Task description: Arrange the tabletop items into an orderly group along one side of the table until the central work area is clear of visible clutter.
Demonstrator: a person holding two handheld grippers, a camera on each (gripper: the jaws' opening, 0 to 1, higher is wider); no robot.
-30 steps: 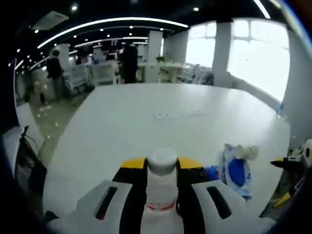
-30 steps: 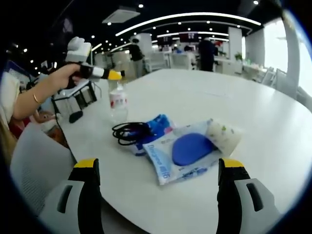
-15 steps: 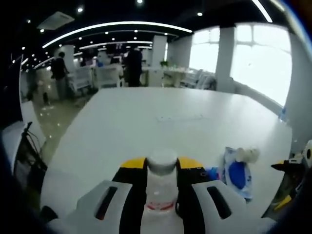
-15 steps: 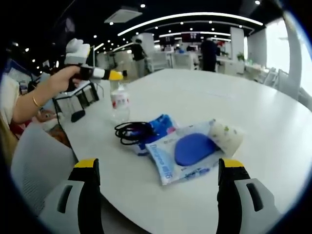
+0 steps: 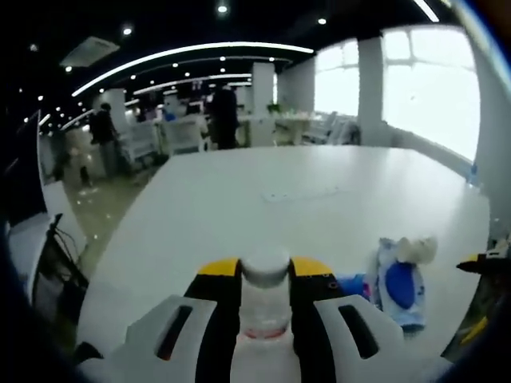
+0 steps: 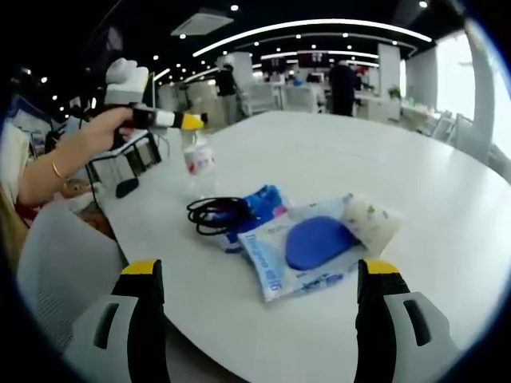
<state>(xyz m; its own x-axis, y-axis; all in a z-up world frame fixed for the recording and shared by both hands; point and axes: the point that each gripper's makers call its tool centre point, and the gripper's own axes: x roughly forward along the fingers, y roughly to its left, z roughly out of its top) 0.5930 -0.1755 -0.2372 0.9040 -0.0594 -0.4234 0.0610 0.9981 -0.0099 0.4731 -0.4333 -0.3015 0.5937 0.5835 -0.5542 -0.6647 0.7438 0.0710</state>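
Note:
A clear water bottle [image 5: 264,303] with a white cap and red label stands between my left gripper's [image 5: 264,283] jaws, which are shut on its neck. From the right gripper view the same bottle [image 6: 196,163] is held upright by the left gripper [image 6: 185,122] near the table's left edge, a hand behind it. A wet-wipes pack with a blue lid [image 6: 307,246], a small printed white roll [image 6: 370,221], a blue packet [image 6: 259,202] and a coiled black cable [image 6: 214,213] lie together ahead of my right gripper [image 6: 259,275], which is open and holds nothing.
The white table [image 6: 375,159] stretches far back and right, its near edge curving just below the clutter. A thin flat item [image 5: 297,193] lies mid-table. Chairs and a black bag [image 6: 124,188] stand left of the table; people stand in the background.
The left gripper has lifted the bottle slightly and shifted it a little; the pile looks smaller and lower in the left gripper view. The right gripper has stayed put.

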